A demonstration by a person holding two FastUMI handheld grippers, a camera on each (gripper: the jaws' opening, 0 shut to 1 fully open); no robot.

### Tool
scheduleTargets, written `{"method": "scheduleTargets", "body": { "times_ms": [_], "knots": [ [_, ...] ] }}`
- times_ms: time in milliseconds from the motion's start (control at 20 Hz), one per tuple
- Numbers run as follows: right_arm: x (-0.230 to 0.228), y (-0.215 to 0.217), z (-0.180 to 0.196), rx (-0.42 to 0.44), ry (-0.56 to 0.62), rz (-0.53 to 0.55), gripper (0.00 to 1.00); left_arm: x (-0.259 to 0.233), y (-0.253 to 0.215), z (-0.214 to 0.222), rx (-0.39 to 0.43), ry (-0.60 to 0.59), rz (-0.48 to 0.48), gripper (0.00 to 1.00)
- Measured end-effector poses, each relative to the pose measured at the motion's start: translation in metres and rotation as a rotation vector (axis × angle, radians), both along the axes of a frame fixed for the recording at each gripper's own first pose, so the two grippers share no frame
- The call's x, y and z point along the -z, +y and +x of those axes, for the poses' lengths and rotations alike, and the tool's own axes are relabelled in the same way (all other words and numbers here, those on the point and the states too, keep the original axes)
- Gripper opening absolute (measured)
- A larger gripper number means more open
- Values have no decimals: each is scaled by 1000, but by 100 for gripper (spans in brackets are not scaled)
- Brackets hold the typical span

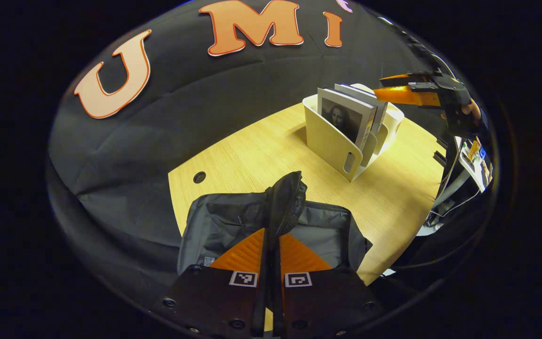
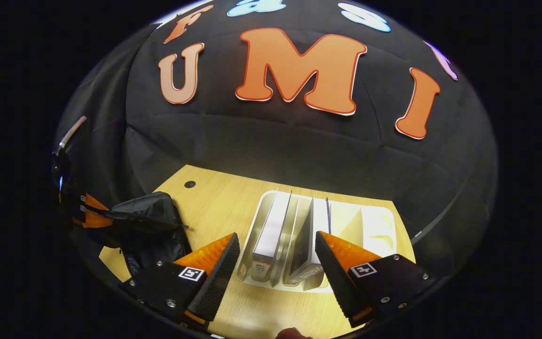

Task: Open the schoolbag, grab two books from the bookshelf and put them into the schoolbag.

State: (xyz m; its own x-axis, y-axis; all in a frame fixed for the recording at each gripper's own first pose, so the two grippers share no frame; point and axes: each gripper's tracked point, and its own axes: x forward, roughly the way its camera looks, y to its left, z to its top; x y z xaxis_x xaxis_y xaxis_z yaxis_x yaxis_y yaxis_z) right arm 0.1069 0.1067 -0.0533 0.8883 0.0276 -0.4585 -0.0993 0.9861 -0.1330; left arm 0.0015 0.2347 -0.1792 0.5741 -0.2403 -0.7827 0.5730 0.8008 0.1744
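At about nine o'clock on the bench, the left gripper has its jaws pinching the raised flap of the schoolbag, likely holding the mouth open for loading. Toward three o'clock stands the white bookshelf, books upright in its slots. The right gripper hovers above them, jaws spread wide, seemingly lining up to take a book.
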Motion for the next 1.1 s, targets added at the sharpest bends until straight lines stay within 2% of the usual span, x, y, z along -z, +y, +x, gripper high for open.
{"method": "scheduleTargets", "body": {
  "times_ms": [200, 450, 650, 900, 1100],
  "knots": [
    [21, 12, 21, 9, 158, 33, 97, -6, 11, 7, 40, -11, -4, 7],
    [29, 11, 44, 59, 305, 48, 97, -6, 16, 14, 81, 2, 9, 7],
    [55, 18, 55, 66, 497, 120, 97, -6, 25, 20, 102, -1, 16, 7],
    [67, 2, 71, 108, 567, 60, 95, -4, 28, 23, 116, 14, 22, 7],
    [74, 4, 84, 156, 629, 121, 87, 1, 31, 26, 112, 25, 30, 7]
  ]
}}
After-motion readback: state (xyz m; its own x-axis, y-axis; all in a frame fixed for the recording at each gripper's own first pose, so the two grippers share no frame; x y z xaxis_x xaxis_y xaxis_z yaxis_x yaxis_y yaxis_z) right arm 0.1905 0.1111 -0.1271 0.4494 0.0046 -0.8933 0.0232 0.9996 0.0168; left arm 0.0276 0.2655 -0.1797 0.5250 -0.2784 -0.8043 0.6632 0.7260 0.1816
